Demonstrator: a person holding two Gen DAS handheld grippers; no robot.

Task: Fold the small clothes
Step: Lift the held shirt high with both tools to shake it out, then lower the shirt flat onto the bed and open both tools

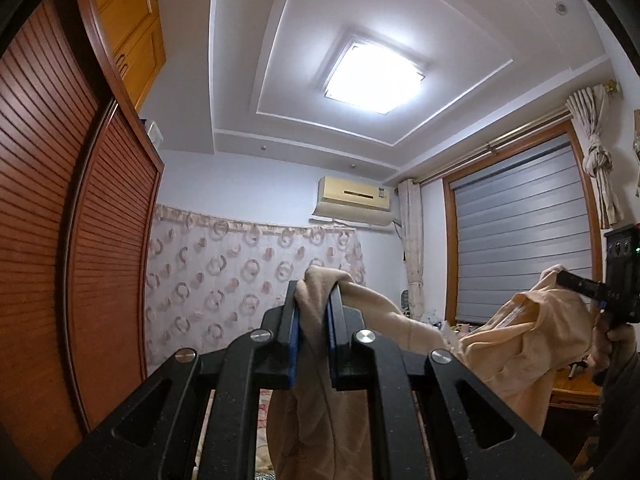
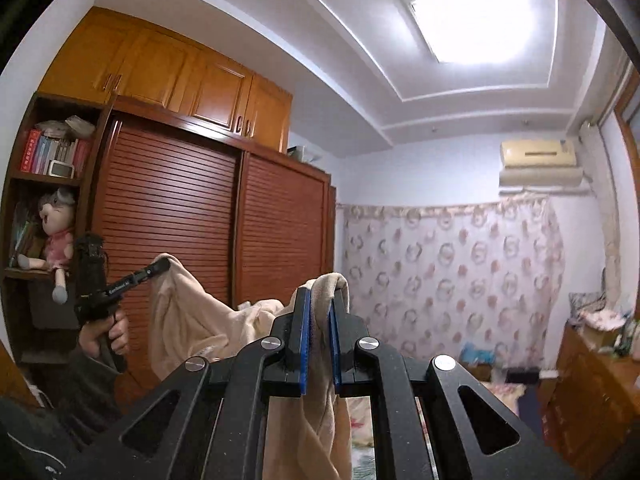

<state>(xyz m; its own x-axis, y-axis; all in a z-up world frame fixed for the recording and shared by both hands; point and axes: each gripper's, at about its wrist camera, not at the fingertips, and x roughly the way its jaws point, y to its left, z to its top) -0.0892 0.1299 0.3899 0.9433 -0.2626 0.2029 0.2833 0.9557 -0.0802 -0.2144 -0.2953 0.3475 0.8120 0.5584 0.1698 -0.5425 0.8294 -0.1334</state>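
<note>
A small beige garment (image 1: 516, 344) hangs in the air, stretched between both grippers. My left gripper (image 1: 316, 292) is shut on one bunched edge of it, and cloth trails down between the blue pads. My right gripper (image 2: 322, 292) is shut on the other edge of the beige garment (image 2: 192, 320), with fabric draped below its fingers. In the left wrist view the right gripper (image 1: 568, 278) shows at the far right, held by a hand. The right wrist view shows the left gripper (image 2: 160, 266) at the left, also in a hand. Both point slightly upward.
Brown louvred wardrobe doors (image 2: 200, 220) stand at the left, with a bookshelf and a doll (image 2: 56, 236) beside them. A patterned curtain (image 1: 240, 280) covers the far wall under an air conditioner (image 1: 356, 200). A wooden dresser (image 2: 592, 392) stands at the right, below a window blind (image 1: 520, 232).
</note>
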